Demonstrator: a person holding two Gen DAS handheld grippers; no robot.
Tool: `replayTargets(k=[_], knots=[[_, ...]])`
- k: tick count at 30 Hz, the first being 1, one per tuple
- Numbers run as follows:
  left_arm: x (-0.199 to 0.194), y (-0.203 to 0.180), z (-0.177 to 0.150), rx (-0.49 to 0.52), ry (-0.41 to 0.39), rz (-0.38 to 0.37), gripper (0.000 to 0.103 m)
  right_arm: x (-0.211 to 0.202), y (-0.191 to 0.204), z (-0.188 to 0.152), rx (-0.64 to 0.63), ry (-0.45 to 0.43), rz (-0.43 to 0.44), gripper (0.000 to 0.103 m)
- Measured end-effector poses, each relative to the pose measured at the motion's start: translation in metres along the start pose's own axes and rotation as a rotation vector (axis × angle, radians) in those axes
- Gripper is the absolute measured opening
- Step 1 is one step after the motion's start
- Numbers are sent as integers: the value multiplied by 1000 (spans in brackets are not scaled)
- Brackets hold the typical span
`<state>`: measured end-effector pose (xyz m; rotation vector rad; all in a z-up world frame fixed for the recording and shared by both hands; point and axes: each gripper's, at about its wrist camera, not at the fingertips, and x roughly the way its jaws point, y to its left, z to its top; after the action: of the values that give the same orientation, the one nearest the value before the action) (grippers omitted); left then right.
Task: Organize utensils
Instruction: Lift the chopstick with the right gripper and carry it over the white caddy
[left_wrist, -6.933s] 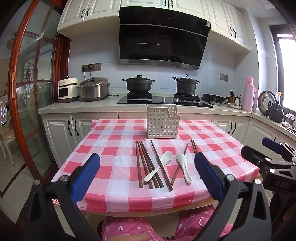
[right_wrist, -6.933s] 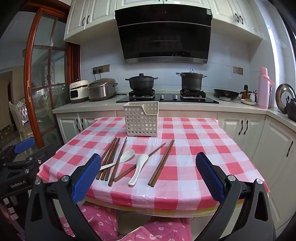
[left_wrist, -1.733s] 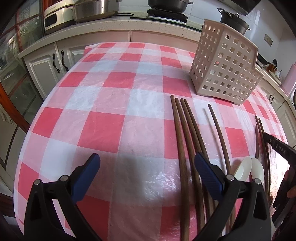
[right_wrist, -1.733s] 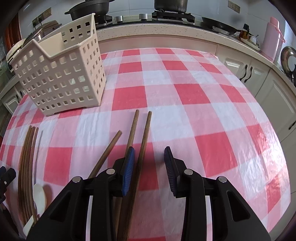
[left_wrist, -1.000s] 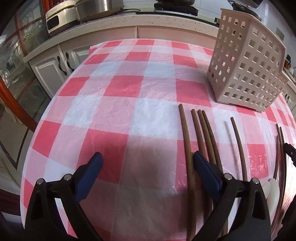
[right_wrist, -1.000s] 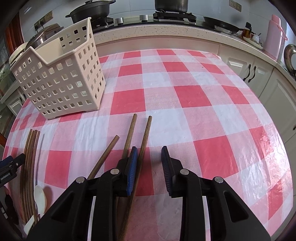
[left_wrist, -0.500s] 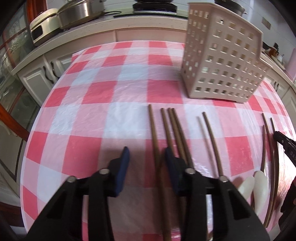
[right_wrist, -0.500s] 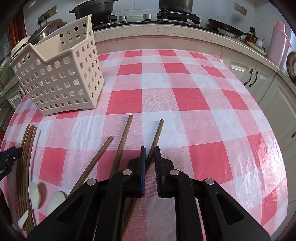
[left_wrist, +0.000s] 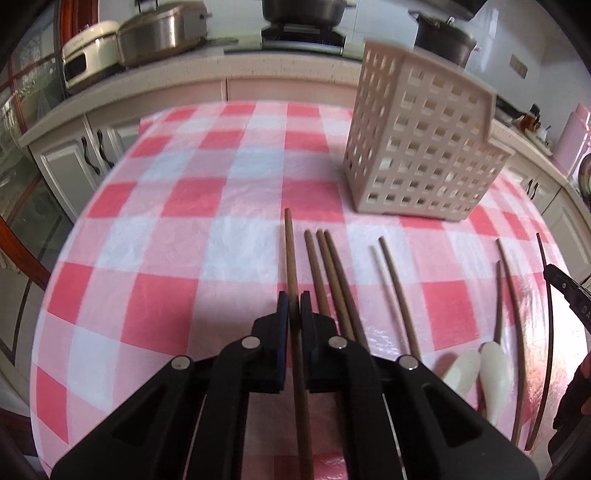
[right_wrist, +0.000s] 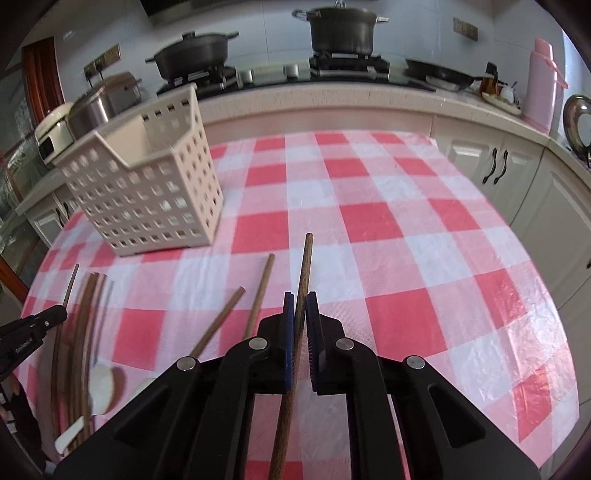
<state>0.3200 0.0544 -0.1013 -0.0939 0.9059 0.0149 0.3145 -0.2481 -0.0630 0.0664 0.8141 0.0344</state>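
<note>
My left gripper (left_wrist: 294, 302) is shut on the leftmost brown chopstick (left_wrist: 290, 243), which points toward the beige perforated basket (left_wrist: 421, 155). Three more chopsticks (left_wrist: 325, 266) lie just to its right on the checked cloth, then another (left_wrist: 397, 284), then two white spoons (left_wrist: 480, 369). My right gripper (right_wrist: 300, 301) is shut on a brown chopstick (right_wrist: 306, 262) and holds it slightly above the cloth. Two chopsticks (right_wrist: 260, 291) lie to its left. The basket (right_wrist: 147, 184) stands at the far left in the right wrist view.
The table (right_wrist: 424, 258) carries a red and white checked cloth. Behind it runs a counter (right_wrist: 332, 96) with pots, a stove, a rice cooker (left_wrist: 159, 31) and a pink flask (right_wrist: 541, 81). The other gripper shows at each view's edge (left_wrist: 569, 291) (right_wrist: 33, 328).
Both grippers have closed on a chopstick each. The left one shut from wide open onto the leftmost chopstick. The right one's chopstick has lifted and swung away from its neighbour.
</note>
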Motion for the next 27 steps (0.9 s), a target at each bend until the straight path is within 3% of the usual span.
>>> replayTargets(k=[17,27], knots=[[-86,10,-5,-22,-303,4,6,-77,15,1,-23,-214,44,9],[-133,6,-7,1,-435,4,6,-116,28,5,-61,-315,56,9]])
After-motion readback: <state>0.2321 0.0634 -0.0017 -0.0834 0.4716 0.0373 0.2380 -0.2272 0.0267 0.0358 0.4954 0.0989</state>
